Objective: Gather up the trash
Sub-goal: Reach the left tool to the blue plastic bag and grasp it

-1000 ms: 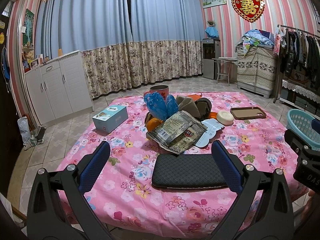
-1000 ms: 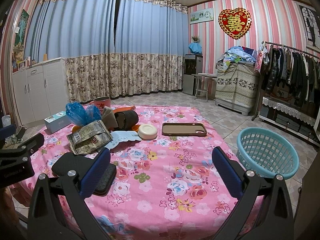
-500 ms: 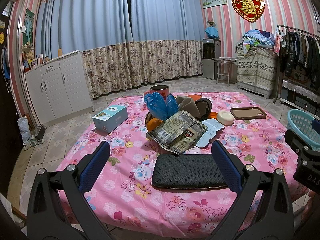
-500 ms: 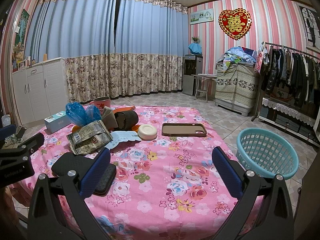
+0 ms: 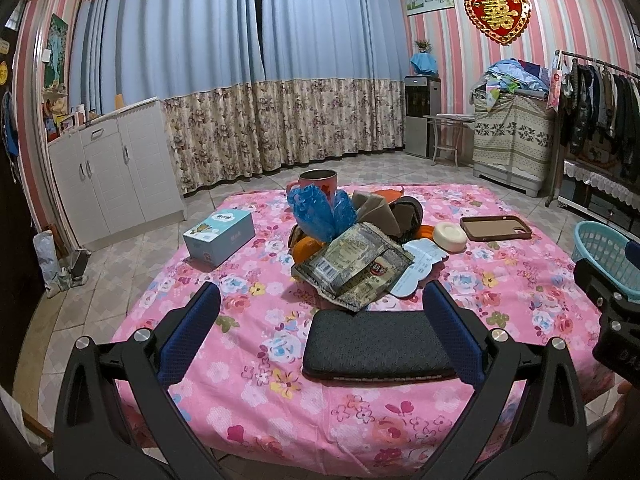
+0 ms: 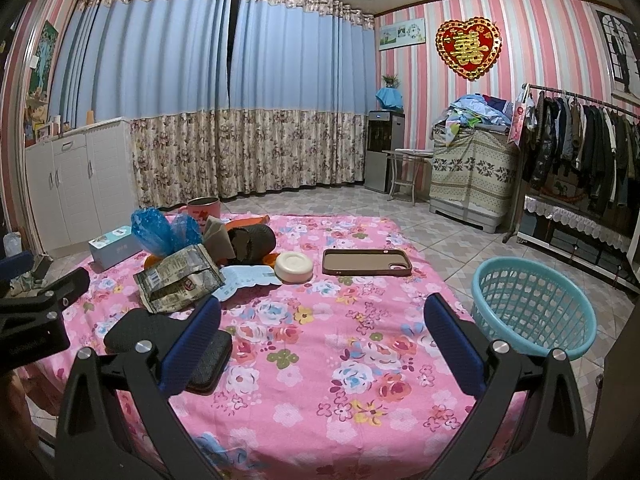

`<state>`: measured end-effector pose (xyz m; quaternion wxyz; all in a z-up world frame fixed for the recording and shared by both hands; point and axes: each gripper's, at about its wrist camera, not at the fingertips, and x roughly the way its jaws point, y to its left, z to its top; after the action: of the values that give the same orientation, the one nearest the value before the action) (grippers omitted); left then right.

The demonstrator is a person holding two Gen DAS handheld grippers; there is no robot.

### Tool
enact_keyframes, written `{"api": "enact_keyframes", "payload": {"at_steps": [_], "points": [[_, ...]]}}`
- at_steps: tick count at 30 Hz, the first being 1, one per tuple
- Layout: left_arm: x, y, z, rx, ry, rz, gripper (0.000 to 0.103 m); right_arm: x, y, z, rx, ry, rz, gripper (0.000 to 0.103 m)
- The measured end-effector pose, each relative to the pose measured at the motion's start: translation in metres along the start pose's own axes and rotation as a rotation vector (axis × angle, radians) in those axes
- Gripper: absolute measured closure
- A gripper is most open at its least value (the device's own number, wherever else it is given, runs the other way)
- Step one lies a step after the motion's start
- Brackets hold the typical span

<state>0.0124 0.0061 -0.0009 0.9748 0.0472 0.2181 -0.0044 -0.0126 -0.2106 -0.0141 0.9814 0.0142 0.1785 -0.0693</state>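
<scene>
A heap of trash lies mid-table on the pink floral cloth (image 5: pixel 248 344): a crumpled snack wrapper (image 5: pixel 354 266), a blue plastic bag (image 5: pixel 318 212), a pale blue paper (image 5: pixel 418 266), brown card scraps and orange peel. The right wrist view shows the same wrapper (image 6: pixel 180 276) and blue bag (image 6: pixel 160 232). My left gripper (image 5: pixel 320 308) is open near the table's front edge, over a black pad (image 5: pixel 378 346). My right gripper (image 6: pixel 320 320) is open above the cloth (image 6: pixel 320 360), holding nothing. A teal laundry basket (image 6: pixel 532 312) stands on the floor to the right.
A tissue box (image 5: pixel 220 236), a red mug (image 5: pixel 318 182), a round white soap (image 5: pixel 450 236) and a brown phone case (image 5: pixel 496 227) also rest on the table. White cabinets stand at the left wall, a clothes rack at the right. Tiled floor surrounds the table.
</scene>
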Motion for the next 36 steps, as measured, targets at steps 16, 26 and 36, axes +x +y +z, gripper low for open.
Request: {"api": "enact_keyframes", "payload": {"at_steps": [16, 26, 36], "points": [[0.057, 0.002, 0.081, 0.009, -0.018, -0.012, 0.005, 0.071, -0.001, 0.077, -0.028, -0.001, -0.051, 0.004], [0.137, 0.023, 0.106, -0.069, 0.092, -0.053, 0.005, 0.147, -0.003, 0.094, -0.009, 0.093, -0.041, 0.004], [0.201, 0.009, 0.081, 0.005, 0.225, -0.049, 0.006, 0.198, -0.006, 0.079, -0.002, 0.167, -0.051, 0.004]]}}
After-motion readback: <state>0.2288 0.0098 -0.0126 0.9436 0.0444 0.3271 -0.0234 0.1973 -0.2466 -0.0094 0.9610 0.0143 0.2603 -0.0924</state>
